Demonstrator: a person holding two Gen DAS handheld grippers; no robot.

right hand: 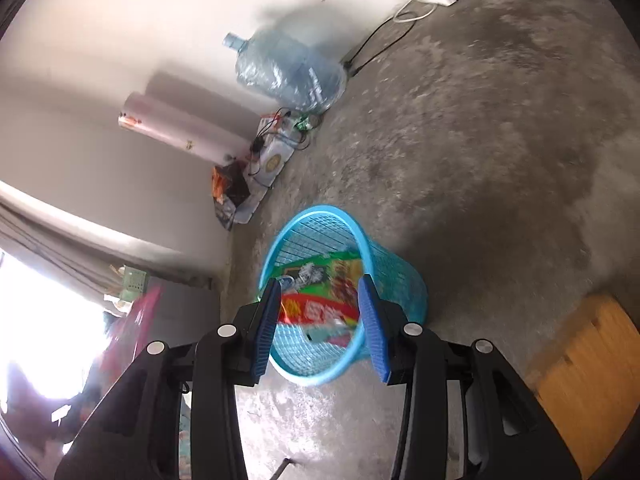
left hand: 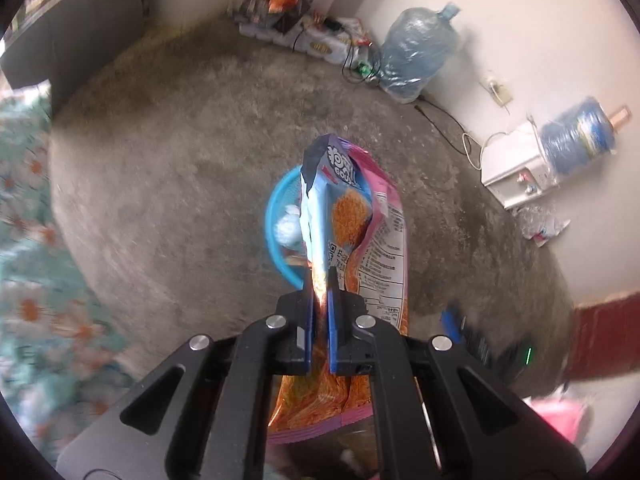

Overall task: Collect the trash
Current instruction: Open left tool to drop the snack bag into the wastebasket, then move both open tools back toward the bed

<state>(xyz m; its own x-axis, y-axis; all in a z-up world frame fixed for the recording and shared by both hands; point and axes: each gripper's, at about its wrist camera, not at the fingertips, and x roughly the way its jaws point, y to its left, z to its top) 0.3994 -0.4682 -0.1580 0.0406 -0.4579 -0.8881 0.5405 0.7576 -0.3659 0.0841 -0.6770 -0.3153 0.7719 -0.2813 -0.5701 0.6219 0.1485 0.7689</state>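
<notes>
Blue pads of the left gripper [left hand: 320, 296] sit nearest the lens, pinched tight on a snack wrapper [left hand: 352, 216] — an orange, pink and pale-blue packet that stands up and away from the fingertips, its long axis running straight out along the fingers. Beyond and below the wrapper's far end lies the blue basket [left hand: 280, 216], its rim peeking out to the left of the packet with crumpled white rubbish showing inside. So the bin is ahead of and under this tool, and the wrapper's tip already points over it.

Over to the right gripper [right hand: 324, 320]: jaws parted, nothing between the pads, and the same mesh basket [right hand: 400, 280] is framed just past its fingertips, tilted in this view, with red and green packaging already in it. Only the left hand carries trash — it looks to need just a short drop onward over the rim before letting go.
</notes>
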